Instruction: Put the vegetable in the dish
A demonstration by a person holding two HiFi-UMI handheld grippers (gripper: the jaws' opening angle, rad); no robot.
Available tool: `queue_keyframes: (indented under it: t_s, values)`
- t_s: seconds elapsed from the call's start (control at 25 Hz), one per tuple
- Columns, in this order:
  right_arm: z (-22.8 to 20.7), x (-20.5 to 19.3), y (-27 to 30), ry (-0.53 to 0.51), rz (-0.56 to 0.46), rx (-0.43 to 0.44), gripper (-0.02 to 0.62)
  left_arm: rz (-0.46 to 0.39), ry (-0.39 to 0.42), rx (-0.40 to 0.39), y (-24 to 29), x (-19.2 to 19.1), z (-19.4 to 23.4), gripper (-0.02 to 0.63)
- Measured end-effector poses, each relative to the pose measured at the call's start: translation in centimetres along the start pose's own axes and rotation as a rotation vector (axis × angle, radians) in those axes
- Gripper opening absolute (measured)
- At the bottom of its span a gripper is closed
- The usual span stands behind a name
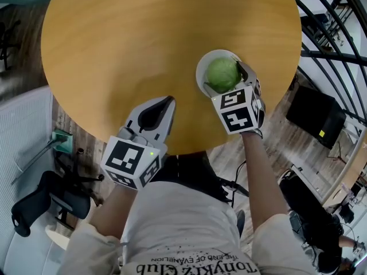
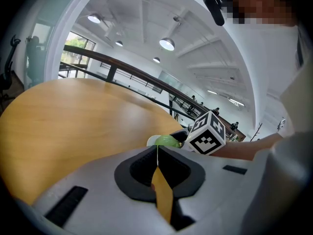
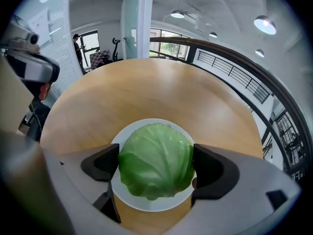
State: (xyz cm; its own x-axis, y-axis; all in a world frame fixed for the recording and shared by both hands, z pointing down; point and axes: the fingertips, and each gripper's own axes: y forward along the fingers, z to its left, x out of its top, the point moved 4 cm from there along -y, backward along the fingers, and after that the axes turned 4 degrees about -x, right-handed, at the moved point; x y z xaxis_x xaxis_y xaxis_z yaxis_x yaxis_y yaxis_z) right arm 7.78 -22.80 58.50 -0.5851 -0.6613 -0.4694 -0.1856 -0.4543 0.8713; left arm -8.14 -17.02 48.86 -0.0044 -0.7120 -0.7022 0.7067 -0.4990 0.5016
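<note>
1. Fingers (image 3: 211,173) of the right gripper (image 3: 156,166) stand at both sides of the cabbage (image 3: 155,155) and pinch it, one dark pad against each flank.
2. The cabbage is inside the rim of the white dish (image 3: 146,125). Whether it rests on the dish or hangs just over it, I cannot tell.
3. The dish stands on the round wooden table (image 1: 143,39), near the edge at the person's right side.
4. The left gripper (image 1: 164,103) hovers over the near edge of the table, apart from the dish. Its fingers are pressed together with only a thin seam between them, and they hold nothing.
5. Around the table, on the floor, are a black office chair (image 1: 34,205) at the left and a black box (image 1: 315,116) at the right. A dark railing (image 1: 332,16) runs behind the box.
6. The table surface between the left gripper and the dish is bare wood.
7. Only the head view shows the chair, the box and both grippers together.
8. Only the right gripper view shows the dish rim almost all around the cabbage, and a white pillar (image 3: 137,21) beyond the table.
9. The left gripper view shows the cabbage small and far, just beside the marker cube (image 2: 208,136) of the right gripper, under round ceiling lamps (image 2: 167,43).
</note>
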Motion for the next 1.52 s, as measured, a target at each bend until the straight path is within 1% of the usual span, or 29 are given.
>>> queue_keyframes:
  t_s: [0.08, 0.24, 0.48, 0.64, 0.8, 0.96, 1.16, 1.28, 1.32, 1.36, 1.44, 1.48, 1.52]
  values:
    - [0.0, -0.1, 0.0, 0.016, -0.008, 0.013, 0.466, 0.001, 0.001, 0.001, 0.0, -0.1, -0.1, 0.026]
    - [-0.3, 0.2, -0.3, 0.106, -0.049, 0.045, 0.466, 0.001, 0.004, 0.005, -0.2, -0.2, -0.2, 0.026]
    - [-1.3, 0.4, -2.3, 0.146, -0.094, 0.03, 0.466, -0.009, 0.015, 0.013, -1.0, 0.2, -0.7, 0.026]
    - [-1.8, -0.1, -4.2, 0.195, -0.121, 0.037, 0.466, -0.027, 0.031, 0.009, -1.5, 1.3, -1.5, 0.026]
    - [-2.1, -0.8, -6.8, 0.249, -0.173, 0.047, 0.466, -0.05, 0.066, 0.008, -2.3, 2.7, -2.9, 0.026]
    - [-2.2, -1.5, -9.9, 0.286, -0.228, 0.034, 0.465, -0.071, 0.092, 0.0, -3.5, 3.7, -4.6, 0.026]
    - [-2.0, -2.0, -14.7, 0.36, -0.319, 0.031, 0.462, -0.071, 0.135, -0.016, -5.6, 3.6, -7.1, 0.026]
    - [-0.3, -2.5, -17.8, 0.339, -0.352, 0.032, 0.45, -0.083, 0.159, -0.017, -7.8, 3.2, -8.4, 0.026]
    - [0.4, -2.7, -18.9, 0.325, -0.359, 0.022, 0.429, -0.088, 0.165, -0.019, -8.5, 3.1, -9.0, 0.026]
    - [0.8, -3.0, -20.0, 0.316, -0.369, 0.006, 0.366, -0.092, 0.17, -0.021, -9.0, 3.0, -9.5, 0.026]
    - [1.2, -3.4, -21.9, 0.313, -0.405, -0.027, 0.146, -0.096, 0.183, -0.034, -9.5, 3.1, -10.7, 0.026]
    - [1.4, -3.6, -22.6, 0.315, -0.427, -0.03, 0.09, -0.096, 0.192, -0.042, -9.5, 3.2, -11.2, 0.026]
    - [1.7, -3.8, -23.2, 0.319, -0.443, -0.023, 0.089, -0.094, 0.204, -0.05, -9.6, 3.1, -11.7, 0.026]
